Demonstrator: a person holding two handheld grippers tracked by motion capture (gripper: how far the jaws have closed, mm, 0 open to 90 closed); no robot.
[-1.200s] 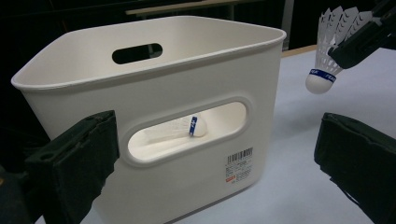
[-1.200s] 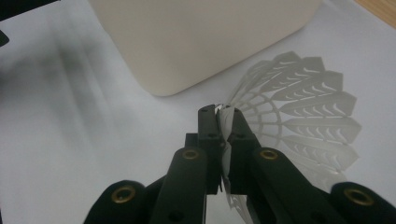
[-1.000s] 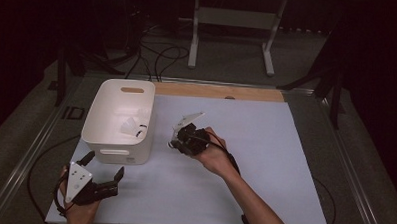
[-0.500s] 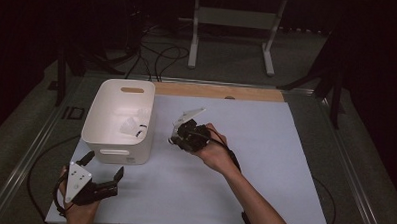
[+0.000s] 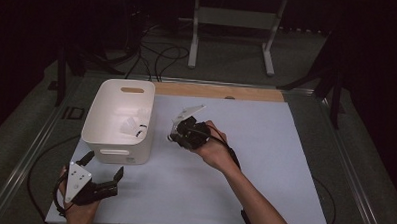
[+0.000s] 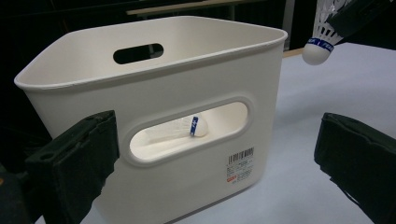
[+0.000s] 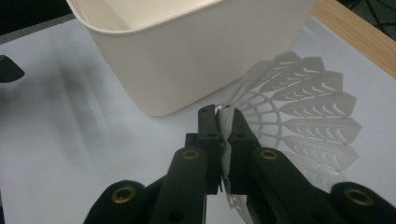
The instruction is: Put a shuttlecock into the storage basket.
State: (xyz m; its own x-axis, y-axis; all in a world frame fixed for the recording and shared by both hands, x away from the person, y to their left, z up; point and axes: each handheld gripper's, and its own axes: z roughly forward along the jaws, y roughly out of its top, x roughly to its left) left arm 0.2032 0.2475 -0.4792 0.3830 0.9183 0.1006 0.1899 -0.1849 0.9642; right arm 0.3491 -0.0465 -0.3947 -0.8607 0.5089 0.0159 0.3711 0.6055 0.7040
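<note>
Little has shifted since a second ago: seen from above, the right gripper (image 5: 178,135) still hovers beside the white bin (image 5: 116,139), edged slightly toward it, while the left gripper (image 5: 100,172) rests spread open near the table's (image 5: 265,159) front edge. From the left gripper view, a white shuttlecock (image 6: 320,39) (blue band around its cork) hangs beyond the bin's rim; another shuttlecock (image 6: 175,132) lies inside. From the right gripper view, jaws pinch the feathered skirt edge, fanned vanes spreading right.

Smooth glossy plastic bin (image 6: 187,70), matt white tabletop (image 5: 265,159)
</note>
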